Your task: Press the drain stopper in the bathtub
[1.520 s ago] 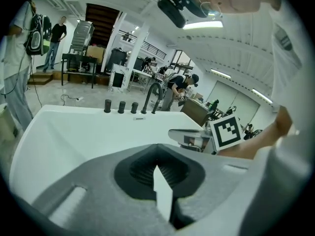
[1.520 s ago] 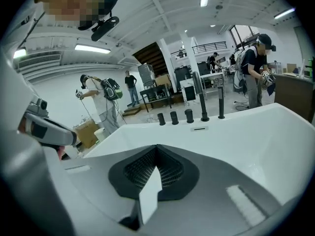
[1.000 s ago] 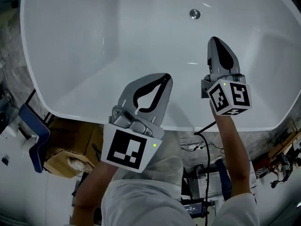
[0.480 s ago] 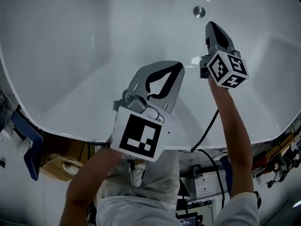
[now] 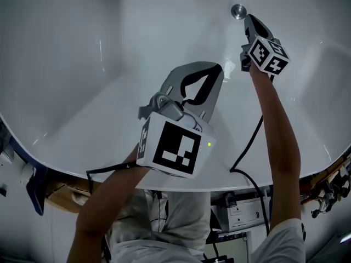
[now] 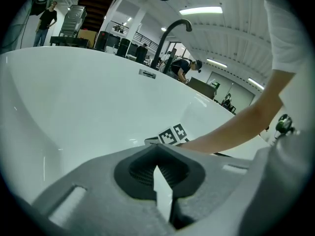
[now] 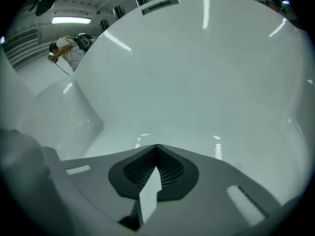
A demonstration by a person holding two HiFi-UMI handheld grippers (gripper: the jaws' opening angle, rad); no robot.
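The round metal drain stopper [image 5: 238,11] sits in the floor of the white bathtub [image 5: 82,64], at the top of the head view. My right gripper [image 5: 248,18] is shut and empty. Its tip is right beside the stopper's near edge, and I cannot tell if it touches. In the right gripper view the shut gripper [image 7: 156,146] faces bare tub wall, and the stopper is hidden below the jaws. My left gripper [image 5: 218,68] is shut on nothing and hangs over the tub floor, nearer to me. In the left gripper view this gripper [image 6: 156,146] points at the right gripper's marker cube [image 6: 172,134].
A black faucet [image 6: 170,36] and an overflow plate [image 6: 147,73] stand on the tub's far wall. A black cable [image 5: 249,147] runs from the right arm over the tub's near rim [image 5: 247,184]. Cardboard boxes and clutter lie below the rim. People stand far off in the hall.
Both grippers have moved forward and deeper into the tub. The right gripper's tip went from well short of the stopper to just beside it.
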